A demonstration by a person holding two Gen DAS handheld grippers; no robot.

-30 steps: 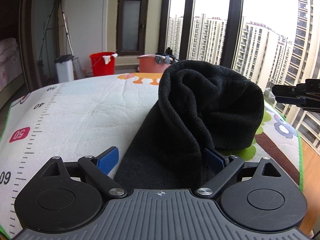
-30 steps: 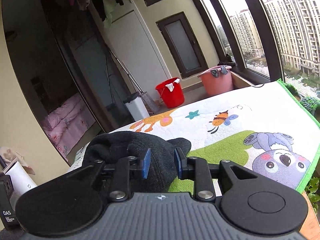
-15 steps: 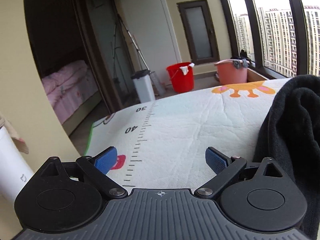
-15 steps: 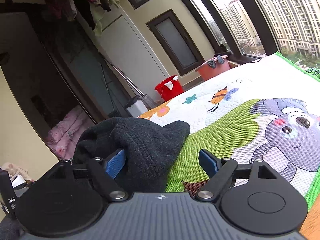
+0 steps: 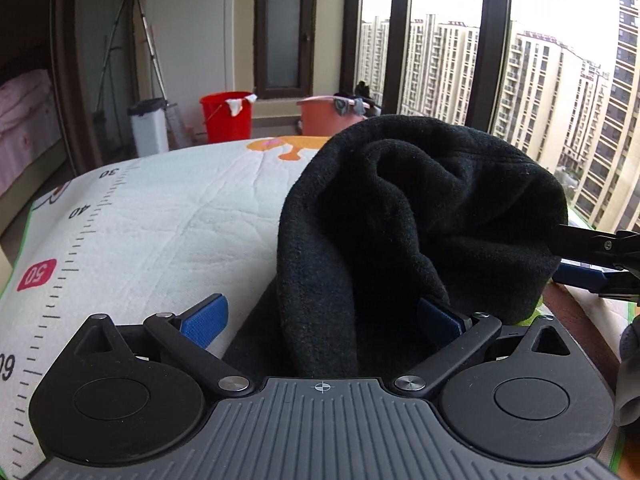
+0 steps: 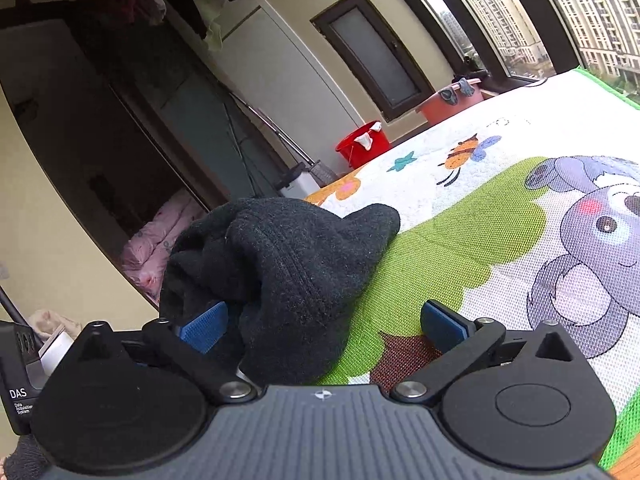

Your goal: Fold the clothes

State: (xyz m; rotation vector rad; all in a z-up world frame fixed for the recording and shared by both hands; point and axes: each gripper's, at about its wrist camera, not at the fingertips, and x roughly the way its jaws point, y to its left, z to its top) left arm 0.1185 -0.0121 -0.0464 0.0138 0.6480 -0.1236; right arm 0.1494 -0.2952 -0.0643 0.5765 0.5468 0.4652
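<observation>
A black fleece garment (image 5: 408, 224) lies bunched in a heap on the cartoon play mat (image 5: 160, 232). It also shows in the right wrist view (image 6: 280, 276), on the mat's green patch (image 6: 448, 248). My left gripper (image 5: 320, 318) is open, its jaws wide apart, with the garment's near edge between them. My right gripper (image 6: 322, 322) is open too, with the heap's right side between its fingers. The right gripper's fingers (image 5: 592, 256) show at the far right of the left wrist view, beside the heap.
A red bucket (image 5: 226, 114), a pink basin (image 5: 332, 114) and a white bin (image 5: 149, 126) stand on the floor beyond the mat. Tall windows are on the right. A bed with pink bedding (image 6: 156, 240) is at the left. The mat's green edge (image 6: 624, 412) is near.
My right gripper opened from nearly shut about a second ago and tilted. My left gripper swung left away from the garment, then came back to face it, staying open.
</observation>
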